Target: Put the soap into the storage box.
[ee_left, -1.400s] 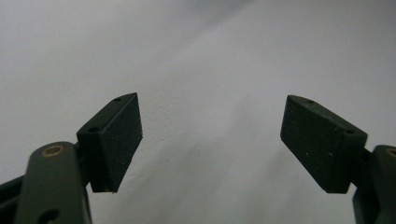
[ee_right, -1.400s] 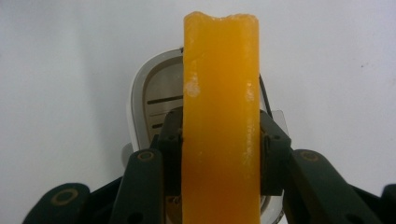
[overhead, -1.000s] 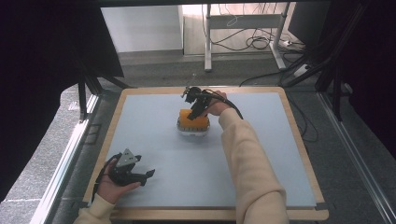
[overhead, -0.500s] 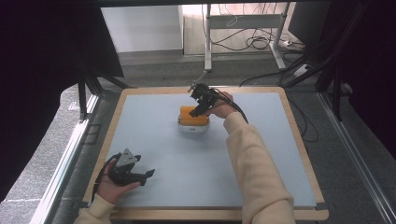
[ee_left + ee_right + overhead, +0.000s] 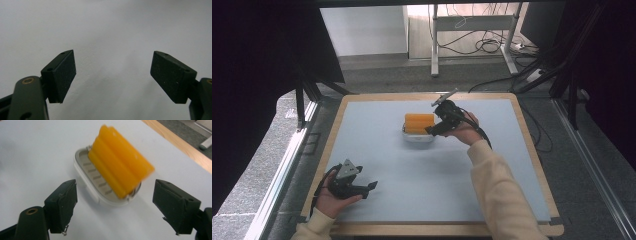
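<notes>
Orange block: an orange block [image 5: 122, 168] with long ridges sits on a small white dish [image 5: 92, 183]. It lies just ahead of the right tongs, between the lines of their two jaws, not touching them.
White dish: it has slots in its floor and rests flat on the bench. The block covers most of it.
Right tongs: the right tongs [image 5: 435, 129] are spread wide with nothing in them. In the high view they sit just beside the dish, on its right side, and point at it. The person's right hand [image 5: 464, 131] holds them.
Left tongs: the left tongs [image 5: 368, 187] are also spread wide with nothing in them. Their own view shows bare bench between the jaws. They are well apart from the block, near the bench's close left corner, held in the left hand [image 5: 331, 196].
Bench: the bench [image 5: 422, 170] has a pale grey-blue top with a wooden rim.
Cable: a black cable [image 5: 481, 134] trails from the right tongs over the wrist.
</notes>
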